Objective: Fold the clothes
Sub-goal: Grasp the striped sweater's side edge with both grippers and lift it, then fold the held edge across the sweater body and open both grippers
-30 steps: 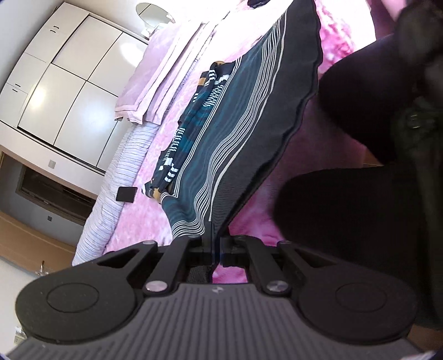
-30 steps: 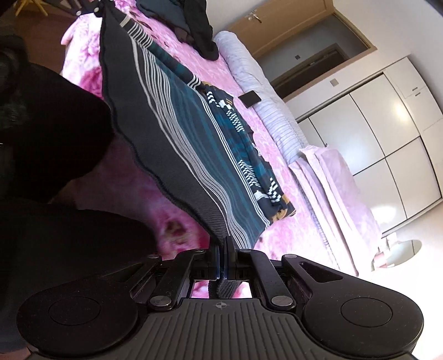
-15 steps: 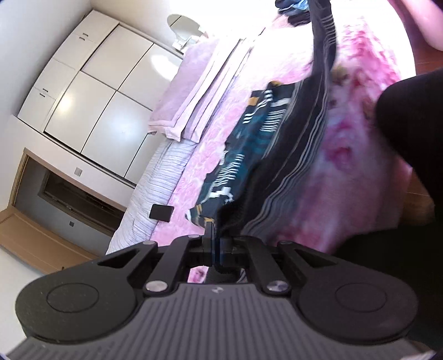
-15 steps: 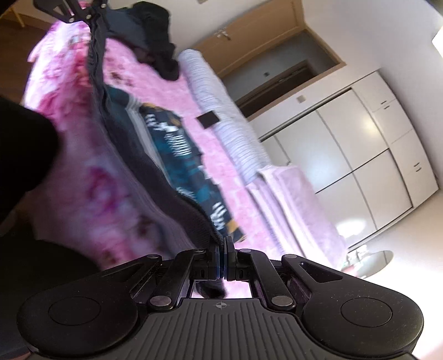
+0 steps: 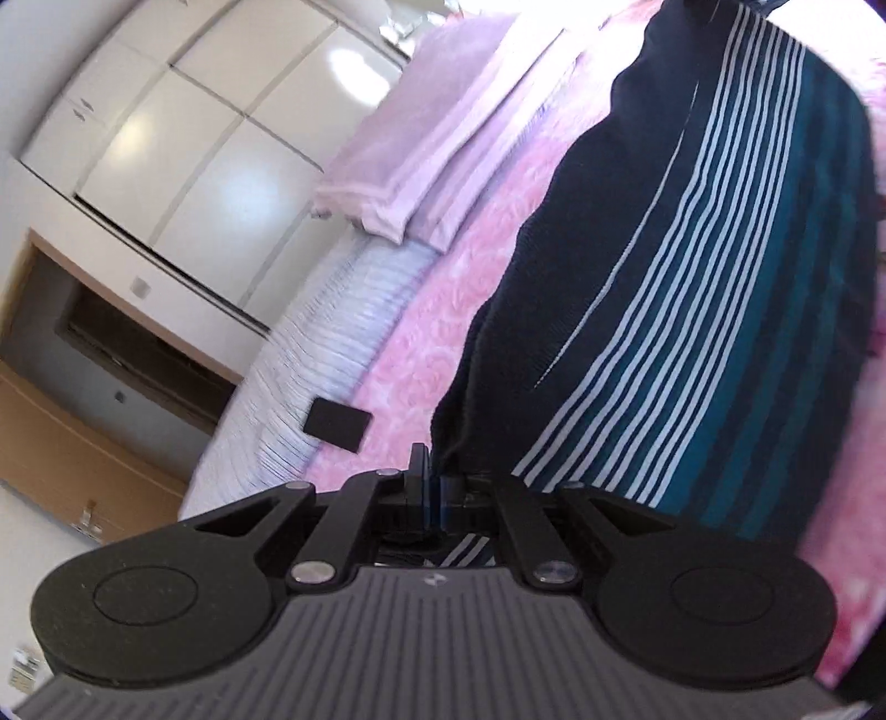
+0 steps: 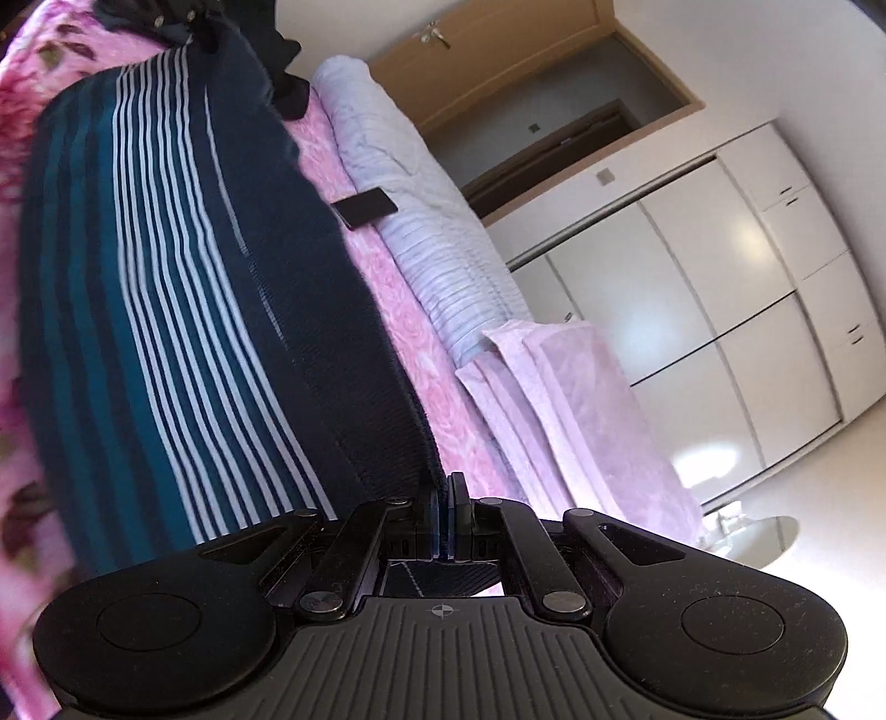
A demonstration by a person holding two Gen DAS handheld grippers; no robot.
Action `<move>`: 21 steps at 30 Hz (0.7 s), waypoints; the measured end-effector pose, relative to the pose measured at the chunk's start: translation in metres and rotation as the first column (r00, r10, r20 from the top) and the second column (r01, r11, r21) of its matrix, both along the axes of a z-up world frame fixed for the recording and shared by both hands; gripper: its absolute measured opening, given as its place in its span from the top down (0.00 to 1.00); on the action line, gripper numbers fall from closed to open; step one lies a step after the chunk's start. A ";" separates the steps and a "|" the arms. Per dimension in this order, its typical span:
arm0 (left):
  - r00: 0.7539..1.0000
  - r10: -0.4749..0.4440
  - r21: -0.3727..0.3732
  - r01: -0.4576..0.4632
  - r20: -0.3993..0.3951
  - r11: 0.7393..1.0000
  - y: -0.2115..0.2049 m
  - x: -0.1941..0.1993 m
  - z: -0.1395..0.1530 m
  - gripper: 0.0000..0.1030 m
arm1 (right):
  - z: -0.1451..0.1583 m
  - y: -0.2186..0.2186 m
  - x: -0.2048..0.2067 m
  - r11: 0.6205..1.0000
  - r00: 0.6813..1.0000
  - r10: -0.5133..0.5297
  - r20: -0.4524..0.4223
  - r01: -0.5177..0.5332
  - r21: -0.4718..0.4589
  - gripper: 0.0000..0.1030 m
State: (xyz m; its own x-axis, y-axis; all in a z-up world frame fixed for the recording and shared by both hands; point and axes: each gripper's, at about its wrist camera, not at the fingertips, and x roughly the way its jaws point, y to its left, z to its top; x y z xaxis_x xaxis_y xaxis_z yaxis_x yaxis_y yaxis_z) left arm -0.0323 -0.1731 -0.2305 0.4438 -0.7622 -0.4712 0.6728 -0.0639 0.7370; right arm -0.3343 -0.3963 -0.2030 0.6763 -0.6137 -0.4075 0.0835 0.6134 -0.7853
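— Pink rose-patterned bedspread (image 5: 421,354) underneath everything, yes? So where is the garment?

— A navy sweater with white and teal stripes (image 5: 720,288) is stretched over that bedspread, filling the right half of the left wrist view and the left half of the right wrist view (image 6: 166,288). Its dark ribbed hem runs down to both tools.

— And the tools themselves?

— The left gripper (image 5: 434,487) has its jaws pressed together with the dark hem corner pinched between them. The right gripper (image 6: 449,498) is likewise closed tight on the other hem corner, the ribbed edge (image 6: 365,387) leading straight into its fingers.

— What lies around the sweater?

— Just beside its dark edge, on the bedspread's border, sits a small flat black rectangle (image 5: 336,423), perhaps a phone; I cannot tell. It touches a rolled pale lilac striped quilt (image 5: 310,376) along the bed's far side. A folded light purple blanket (image 5: 432,133) rests next to that roll. More dark clothing (image 6: 282,72) is heaped at the far end of the bed in the right wrist view.

— Beyond the bed?

— White glossy wardrobe doors (image 6: 720,288), and a wooden door with a metal handle (image 6: 437,36).
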 end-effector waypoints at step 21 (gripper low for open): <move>0.980 0.070 0.149 -0.043 -0.184 0.988 -0.172 0.129 -0.107 0.96 | -0.091 -0.179 0.144 0.979 0.991 -0.017 -0.130 0.043 0.199 0.99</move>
State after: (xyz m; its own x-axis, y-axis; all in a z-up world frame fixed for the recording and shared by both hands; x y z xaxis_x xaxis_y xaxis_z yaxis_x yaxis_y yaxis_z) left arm 0.0965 -0.3454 -0.3376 0.3773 -0.6566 -0.6531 0.8038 -0.1181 0.5830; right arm -0.1902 -0.5754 -0.2937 0.5933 -0.5297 -0.6062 0.0115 0.7585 -0.6515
